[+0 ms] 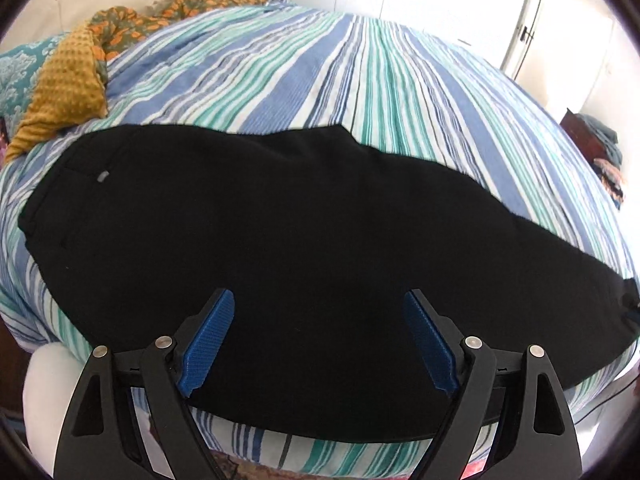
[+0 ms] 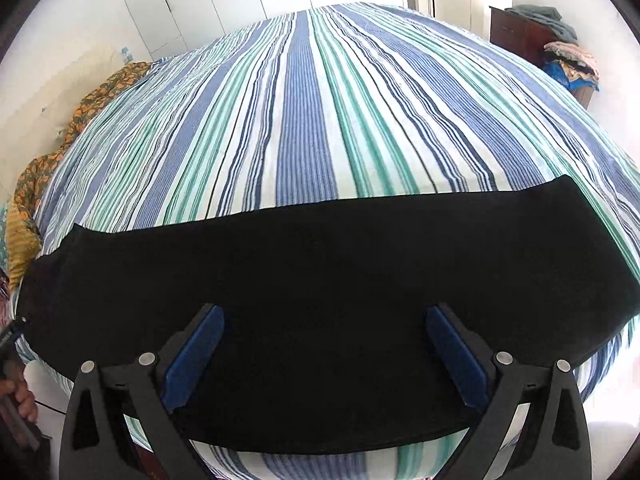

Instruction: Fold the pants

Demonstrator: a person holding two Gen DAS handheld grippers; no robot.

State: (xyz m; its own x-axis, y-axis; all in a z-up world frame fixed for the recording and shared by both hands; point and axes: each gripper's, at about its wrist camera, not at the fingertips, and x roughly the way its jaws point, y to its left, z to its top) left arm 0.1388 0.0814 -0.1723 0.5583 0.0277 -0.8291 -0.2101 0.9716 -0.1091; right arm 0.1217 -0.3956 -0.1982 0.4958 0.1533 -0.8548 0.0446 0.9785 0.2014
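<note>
**Q:** what's each cam giving you?

**A:** Both tongs, left [image 1: 318, 300] and right [image 2: 324, 316], gape wide over black pants [image 1: 280, 240] flat on the striped bed [image 1: 320, 72], gripping nothing. My left cam catches the waistband button [image 1: 103, 176]; right shows only the leg end.
</note>
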